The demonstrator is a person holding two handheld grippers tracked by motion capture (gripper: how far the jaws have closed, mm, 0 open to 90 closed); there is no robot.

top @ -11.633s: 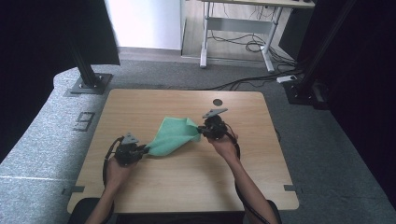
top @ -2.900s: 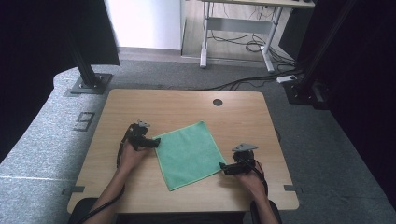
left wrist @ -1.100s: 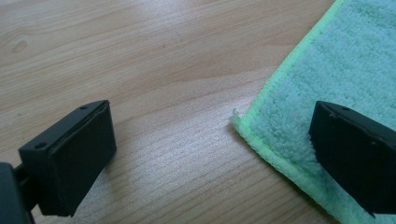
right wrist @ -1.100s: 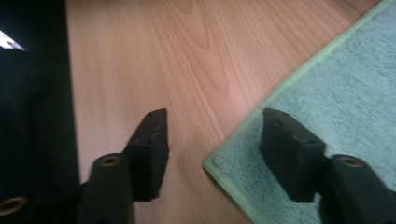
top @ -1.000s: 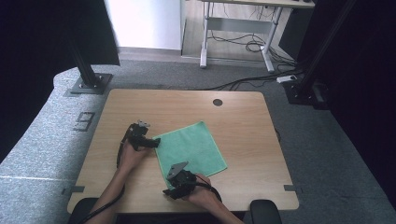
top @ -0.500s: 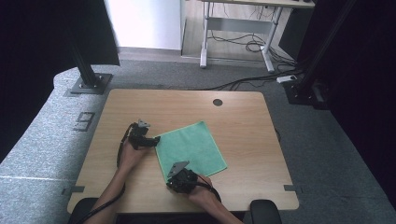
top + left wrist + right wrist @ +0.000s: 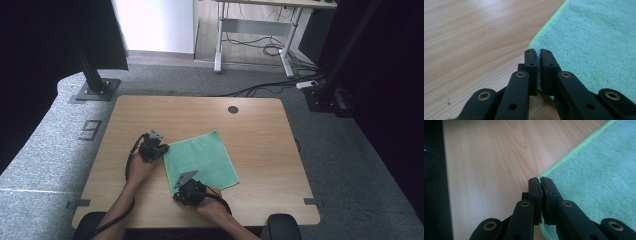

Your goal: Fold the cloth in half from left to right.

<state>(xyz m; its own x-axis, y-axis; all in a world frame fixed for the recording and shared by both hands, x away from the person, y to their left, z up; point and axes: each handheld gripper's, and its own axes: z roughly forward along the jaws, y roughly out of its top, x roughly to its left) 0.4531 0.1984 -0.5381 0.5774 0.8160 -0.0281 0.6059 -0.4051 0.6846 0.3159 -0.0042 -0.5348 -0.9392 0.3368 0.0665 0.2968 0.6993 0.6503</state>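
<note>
I've got the green cloth (image 7: 200, 160) lying flat on the wooden table (image 7: 260, 130), a bit left of centre in the high view, turned so its corners point roughly up, right, down and left.

Left gripper (image 7: 156, 149) sits at the cloth's left corner, mid-left of the high frame, w/ the person's left hand (image 7: 139, 169) behind it. In the left gripper view the two black jaws have just been closing and now stand almost together at centre frame (image 7: 538, 58), w/ the pale green hem of the corner pinched between the pads. So it's clamped on the cloth. Rest of the cloth (image 7: 594, 42) spreads over the right half of that frame, bare wood on the left.

Right gripper (image 7: 186, 186) is at the cloth's lower corner, lower centre of the high view, right hand (image 7: 212, 206) just behind it near the table's near edge. Right gripper view: jaws have just been closing too, now pressed together at centre (image 7: 541, 182), a sliver of cloth edge caught between the tips. Clamped on the cloth as well. Cloth (image 7: 596, 182) fills the right side there, wood upper left, dark strip past the table edge at far left.

Cloth looks flat, corners not lifted as far as I can tell.
</note>
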